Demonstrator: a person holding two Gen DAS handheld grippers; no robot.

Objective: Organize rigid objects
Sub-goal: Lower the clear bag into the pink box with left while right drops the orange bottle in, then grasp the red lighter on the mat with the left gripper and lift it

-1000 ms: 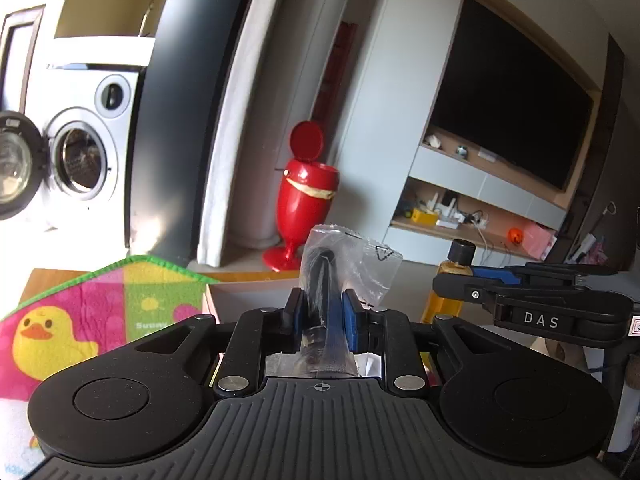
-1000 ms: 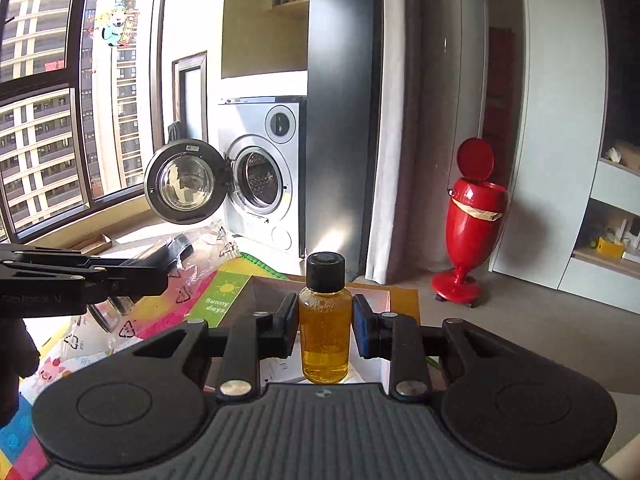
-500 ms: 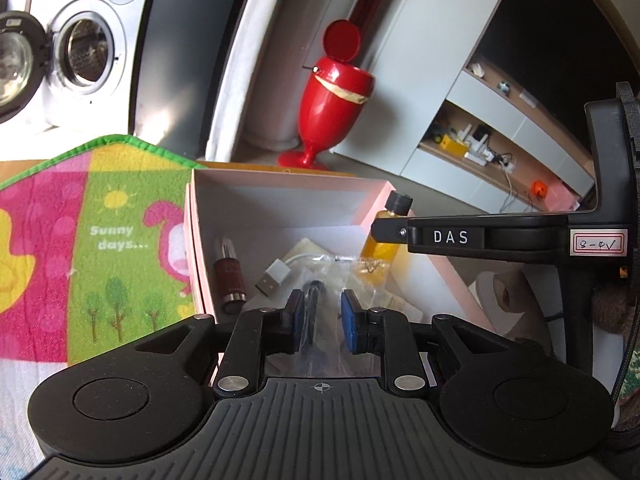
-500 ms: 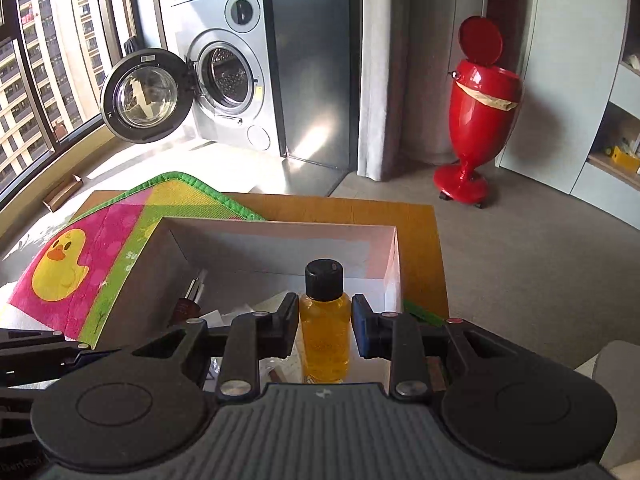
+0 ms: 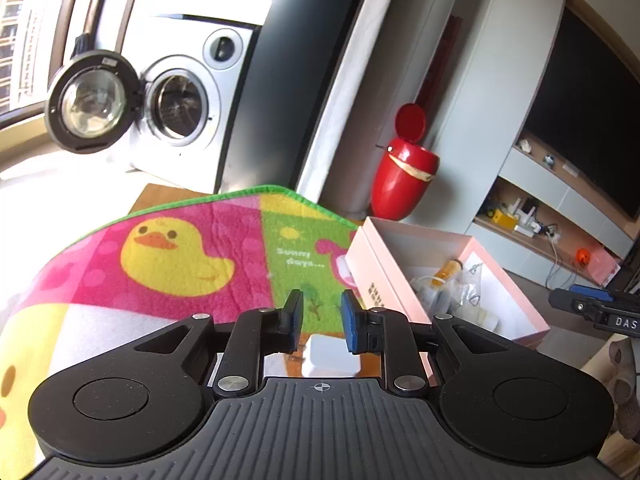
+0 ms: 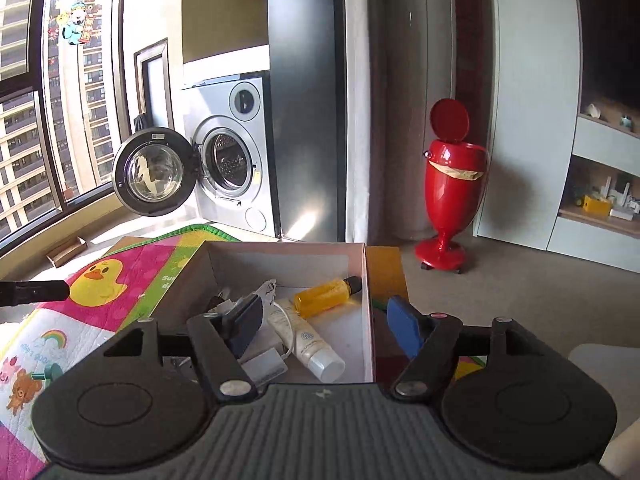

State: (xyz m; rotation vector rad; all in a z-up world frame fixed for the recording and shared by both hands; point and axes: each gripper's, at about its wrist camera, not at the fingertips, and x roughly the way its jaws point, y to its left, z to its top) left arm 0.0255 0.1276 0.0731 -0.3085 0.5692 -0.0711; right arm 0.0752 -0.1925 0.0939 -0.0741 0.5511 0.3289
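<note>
A pink box (image 5: 382,276) with white inner walls (image 6: 280,258) stands on the duck play mat (image 5: 180,256). In it an amber bottle (image 6: 324,296) with a black cap lies on its side beside a white tube (image 6: 304,340), a white charger (image 6: 266,362) and a clear plastic bag (image 5: 466,288). My right gripper (image 6: 326,320) hovers over the box's near end, its jaws opening wide with nothing pressed between them. My left gripper (image 5: 322,312) is over the mat to the left of the box, jaws narrow and empty, above a white block (image 5: 330,354).
The mat lies on a wooden table (image 6: 384,264). Beyond it are a washing machine (image 6: 228,168) with its door swung open, a red bin (image 6: 452,200) on the floor, and shelves below a dark screen (image 5: 580,120).
The right jaws opened and the amber bottle now lies in the box. The left gripper left the box and moved over the mat; the plastic bag is no longer between its jaws.
</note>
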